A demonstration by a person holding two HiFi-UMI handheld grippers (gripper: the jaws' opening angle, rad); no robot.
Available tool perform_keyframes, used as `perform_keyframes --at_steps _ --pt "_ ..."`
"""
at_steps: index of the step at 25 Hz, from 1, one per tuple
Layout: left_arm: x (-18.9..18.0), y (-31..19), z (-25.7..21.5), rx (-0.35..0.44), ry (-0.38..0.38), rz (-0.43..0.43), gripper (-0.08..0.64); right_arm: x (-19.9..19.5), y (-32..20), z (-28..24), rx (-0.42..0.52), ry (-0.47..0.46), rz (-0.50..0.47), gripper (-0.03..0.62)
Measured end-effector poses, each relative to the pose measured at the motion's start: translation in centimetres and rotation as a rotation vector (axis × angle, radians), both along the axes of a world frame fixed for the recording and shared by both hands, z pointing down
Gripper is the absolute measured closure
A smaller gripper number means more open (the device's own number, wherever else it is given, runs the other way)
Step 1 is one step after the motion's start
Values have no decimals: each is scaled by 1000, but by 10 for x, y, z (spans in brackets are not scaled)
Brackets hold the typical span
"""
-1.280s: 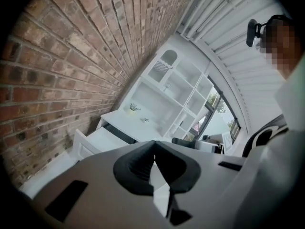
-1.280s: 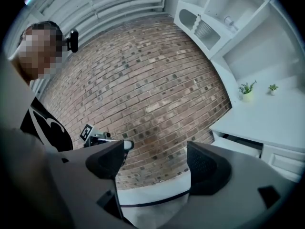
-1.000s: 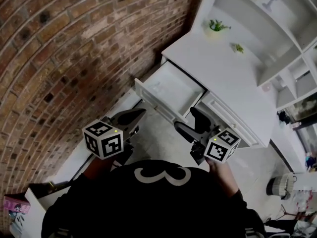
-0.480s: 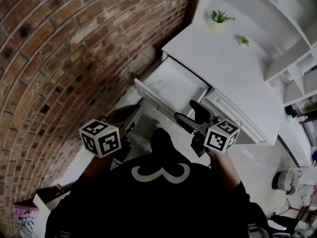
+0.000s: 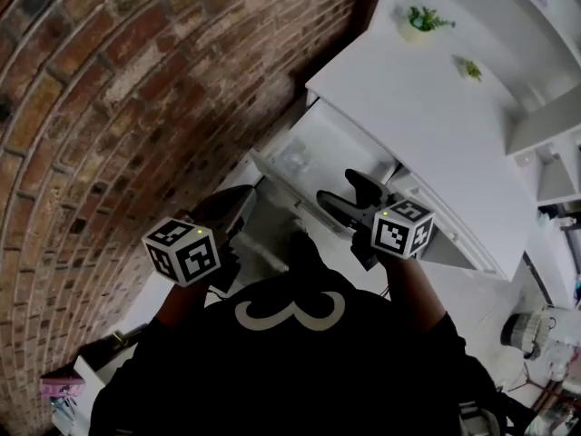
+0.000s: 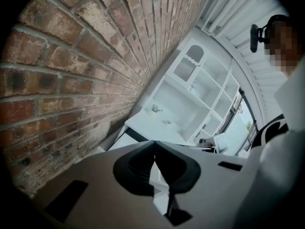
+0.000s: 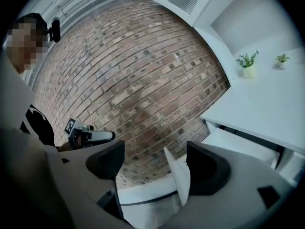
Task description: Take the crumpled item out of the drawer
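Note:
The white drawer [image 5: 338, 149] stands pulled out of the white desk [image 5: 427, 107]. A pale crumpled item [image 5: 295, 159] lies in its near left corner, faint and hard to make out. My right gripper [image 5: 349, 192] is open and hovers just over the drawer's front panel. In the right gripper view the panel's corner [image 7: 178, 175] shows between the spread jaws. My left gripper [image 5: 238, 205] is shut on nothing, low to the left of the drawer, near the brick wall. In the left gripper view its tips [image 6: 153, 146] touch.
A brick wall [image 5: 136, 80] runs along the left. Two small potted plants [image 5: 419, 21] [image 5: 469, 68] stand on the desk top below white shelves [image 5: 545, 125]. My left gripper [image 7: 90, 136] also shows in the right gripper view. Clutter lies on the floor at the far right [image 5: 536, 334].
My right gripper has risen and moved closer to the drawer front. The left gripper has stayed nearly where it was. The head view has shifted slightly.

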State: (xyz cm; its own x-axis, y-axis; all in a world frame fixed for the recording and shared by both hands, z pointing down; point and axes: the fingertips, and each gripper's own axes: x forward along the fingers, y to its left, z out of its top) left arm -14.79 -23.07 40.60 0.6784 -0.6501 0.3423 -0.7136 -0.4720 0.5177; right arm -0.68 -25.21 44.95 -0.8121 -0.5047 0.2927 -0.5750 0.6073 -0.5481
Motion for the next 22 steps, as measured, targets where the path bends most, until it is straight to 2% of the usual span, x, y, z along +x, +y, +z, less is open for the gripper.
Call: perform_keyframes --at_steps 10,15,22 --pt "0 -53 30 -65 1 -29 557 -1 -71 91 -126 121 -37 196" --pt "-5 -70 42 -90 15 -60 557 -4 -92 143 -188 209 -69 198" --pt "-17 -85 67 -134 -16 -67 557 -14 -110 213 -261 346 -131 208"
